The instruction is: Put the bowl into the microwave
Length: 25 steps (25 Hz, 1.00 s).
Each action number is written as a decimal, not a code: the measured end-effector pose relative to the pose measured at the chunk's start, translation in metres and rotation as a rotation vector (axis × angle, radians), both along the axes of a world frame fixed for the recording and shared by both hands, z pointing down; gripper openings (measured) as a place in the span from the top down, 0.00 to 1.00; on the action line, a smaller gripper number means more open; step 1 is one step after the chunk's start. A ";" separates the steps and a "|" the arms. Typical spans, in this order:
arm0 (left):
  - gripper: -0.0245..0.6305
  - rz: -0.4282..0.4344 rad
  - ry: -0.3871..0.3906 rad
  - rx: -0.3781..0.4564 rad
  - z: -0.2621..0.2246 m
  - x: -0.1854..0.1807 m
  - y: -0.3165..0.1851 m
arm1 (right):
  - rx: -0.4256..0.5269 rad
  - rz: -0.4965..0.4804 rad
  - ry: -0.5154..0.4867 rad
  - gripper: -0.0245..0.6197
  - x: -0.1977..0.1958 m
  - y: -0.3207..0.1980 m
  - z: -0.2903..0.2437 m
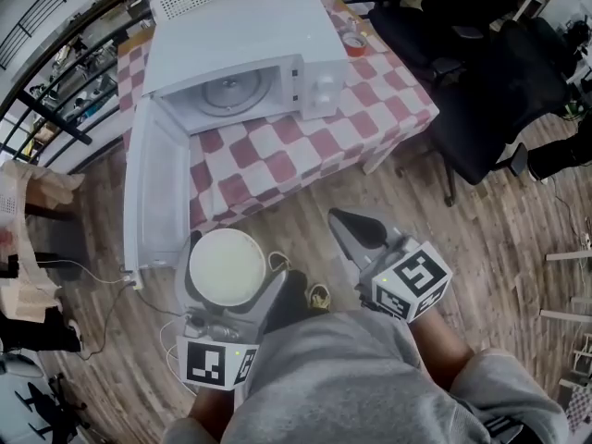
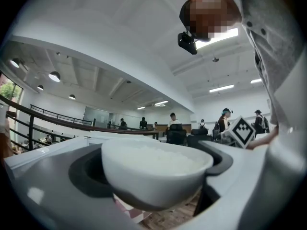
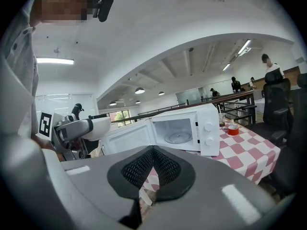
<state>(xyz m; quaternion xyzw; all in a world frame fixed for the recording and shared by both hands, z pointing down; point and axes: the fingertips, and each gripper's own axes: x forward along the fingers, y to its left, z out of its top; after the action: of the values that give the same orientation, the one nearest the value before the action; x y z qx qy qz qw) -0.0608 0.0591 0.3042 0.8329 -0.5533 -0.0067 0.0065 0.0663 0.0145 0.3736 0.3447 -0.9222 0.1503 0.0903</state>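
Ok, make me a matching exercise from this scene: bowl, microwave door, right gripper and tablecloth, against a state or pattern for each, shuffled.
Things:
1. bowl
2. microwave door
3. right gripper
4. tablecloth

States:
A. shut, nothing in it
B. held by the left gripper
C. red and white checks
D. swung open

Pairs: 1-B, 2-D, 3-A, 4-C

The microwave sits on the table, door open leftward, the bowl before it beside the door.
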 end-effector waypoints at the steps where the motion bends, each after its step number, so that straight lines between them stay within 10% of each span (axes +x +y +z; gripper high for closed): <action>1: 0.14 0.000 0.003 -0.002 0.001 -0.004 -0.007 | -0.002 0.001 0.003 0.97 -0.003 -0.006 0.001; 25: 0.14 0.047 0.055 0.008 0.004 -0.069 -0.111 | -0.005 0.024 0.050 0.97 -0.076 -0.106 -0.004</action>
<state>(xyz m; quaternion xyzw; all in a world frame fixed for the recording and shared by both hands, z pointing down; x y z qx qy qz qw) -0.1302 -0.0517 0.3084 0.8453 -0.5331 -0.0315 0.0185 -0.0095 -0.0918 0.3697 0.3590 -0.9151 0.1451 0.1126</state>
